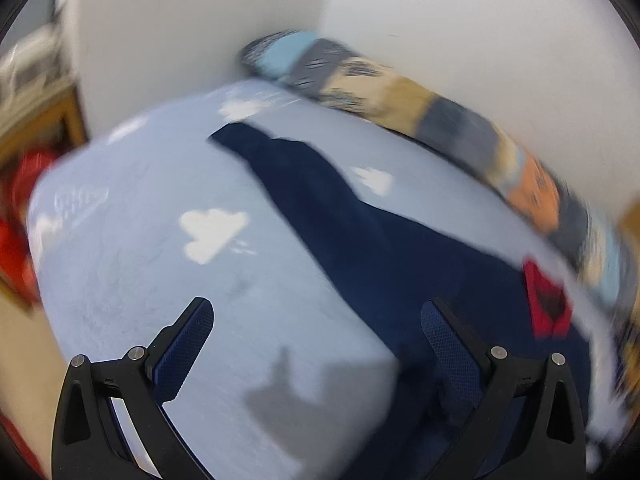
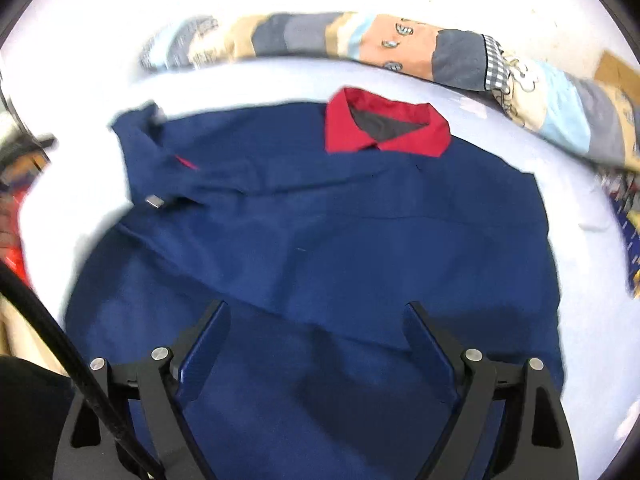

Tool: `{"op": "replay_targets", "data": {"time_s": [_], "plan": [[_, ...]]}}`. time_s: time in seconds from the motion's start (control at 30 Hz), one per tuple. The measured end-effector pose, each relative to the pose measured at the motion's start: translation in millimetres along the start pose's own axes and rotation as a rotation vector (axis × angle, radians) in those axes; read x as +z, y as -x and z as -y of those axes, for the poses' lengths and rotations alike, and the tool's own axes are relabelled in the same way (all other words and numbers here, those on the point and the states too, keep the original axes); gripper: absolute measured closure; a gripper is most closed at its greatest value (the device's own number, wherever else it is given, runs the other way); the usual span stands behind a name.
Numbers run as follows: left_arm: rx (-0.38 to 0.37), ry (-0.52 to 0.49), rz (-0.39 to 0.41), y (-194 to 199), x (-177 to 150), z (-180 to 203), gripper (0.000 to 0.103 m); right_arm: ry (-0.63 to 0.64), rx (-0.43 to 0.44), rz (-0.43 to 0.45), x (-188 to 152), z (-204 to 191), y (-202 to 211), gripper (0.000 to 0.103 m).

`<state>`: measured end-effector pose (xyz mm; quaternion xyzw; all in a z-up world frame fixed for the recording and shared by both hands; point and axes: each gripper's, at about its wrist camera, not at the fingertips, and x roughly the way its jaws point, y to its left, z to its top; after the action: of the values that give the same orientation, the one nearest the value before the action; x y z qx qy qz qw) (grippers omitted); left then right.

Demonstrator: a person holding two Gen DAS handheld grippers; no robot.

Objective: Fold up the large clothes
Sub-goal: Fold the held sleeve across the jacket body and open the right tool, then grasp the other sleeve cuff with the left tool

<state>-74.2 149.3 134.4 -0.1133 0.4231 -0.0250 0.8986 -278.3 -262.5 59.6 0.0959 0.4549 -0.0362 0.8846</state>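
A large navy shirt [image 2: 340,232] with a red collar [image 2: 386,128] lies spread on a light blue bed sheet [image 2: 580,208]. One sleeve [image 2: 160,164] is folded in at the upper left. My right gripper [image 2: 316,312] is open and empty, hovering over the shirt's lower body. In the left wrist view the shirt [image 1: 380,240] stretches from centre to the right, its sleeve pointing away and the red collar [image 1: 546,300] at the right edge. My left gripper [image 1: 316,312] is open and empty, over the sheet [image 1: 140,260] at the shirt's left edge.
A rolled patchwork quilt [image 2: 400,44] lies along the far edge of the bed against a white wall; it also shows in the left wrist view [image 1: 400,92]. Red items [image 1: 20,208] and a wooden frame [image 1: 68,120] sit beyond the bed's left side. A black cable [image 2: 60,340] crosses lower left.
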Motion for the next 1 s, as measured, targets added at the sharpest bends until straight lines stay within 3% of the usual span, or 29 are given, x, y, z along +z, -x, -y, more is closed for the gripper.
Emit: {"op": "replay_targets", "data": {"time_s": [0.07, 0.23, 0.33, 0.4, 0.43, 0.53, 0.73, 0.83, 0.9, 0.93, 1.0], "plan": [[-0.013, 0.135, -0.068, -19.5, 19.2, -43.4, 0.000, -0.034, 0.052, 0.008, -17.3, -1.9, 18.9, 0.012], [-0.049, 0.247, -0.147, -56.4, 62.2, -94.6, 0.002, -0.057, 0.072, 0.014, -20.4, -6.9, 21.1, 0.012], [-0.064, 0.305, -0.191, -89.6, 81.9, -114.5, 0.010, -0.075, 0.090, 0.024, -16.4, -4.0, 26.0, 0.012], [-0.144, 0.386, -0.246, -121.2, 93.2, -127.1, 0.017, -0.084, 0.088, 0.034, -13.1, -1.6, 27.3, 0.012], [-0.172, 0.431, -0.267, -136.0, 97.6, -132.1, 0.026, -0.086, 0.090, 0.033, -12.0, -0.9, 26.9, 0.012], [-0.186, 0.534, -0.263, -168.7, 112.1, -142.9, 0.029, -0.095, 0.099, 0.020, -9.9, 0.2, 20.6, 0.012], [-0.321, 0.662, -0.228, -226.3, 143.2, -153.5, 0.029, -0.121, 0.113, -0.045, -9.1, 2.2, -4.7, 0.012], [-0.350, 0.702, -0.245, -244.7, 150.7, -145.8, 0.029, -0.131, 0.121, -0.072, -9.1, 3.3, -16.9, 0.012], [-0.388, 0.658, -0.252, -249.8, 161.8, -125.3, 0.029, -0.139, 0.116, -0.086, -8.2, 4.2, -24.9, 0.012], [-0.357, 0.593, -0.254, -249.5, 171.2, -107.4, 0.029, -0.140, 0.117, -0.093, -7.9, 4.5, -28.3, 0.012], [-0.236, 0.450, -0.270, -250.7, 187.0, -72.4, 0.014, -0.145, 0.116, -0.106, -8.0, 4.5, -35.6, 0.012]]}}
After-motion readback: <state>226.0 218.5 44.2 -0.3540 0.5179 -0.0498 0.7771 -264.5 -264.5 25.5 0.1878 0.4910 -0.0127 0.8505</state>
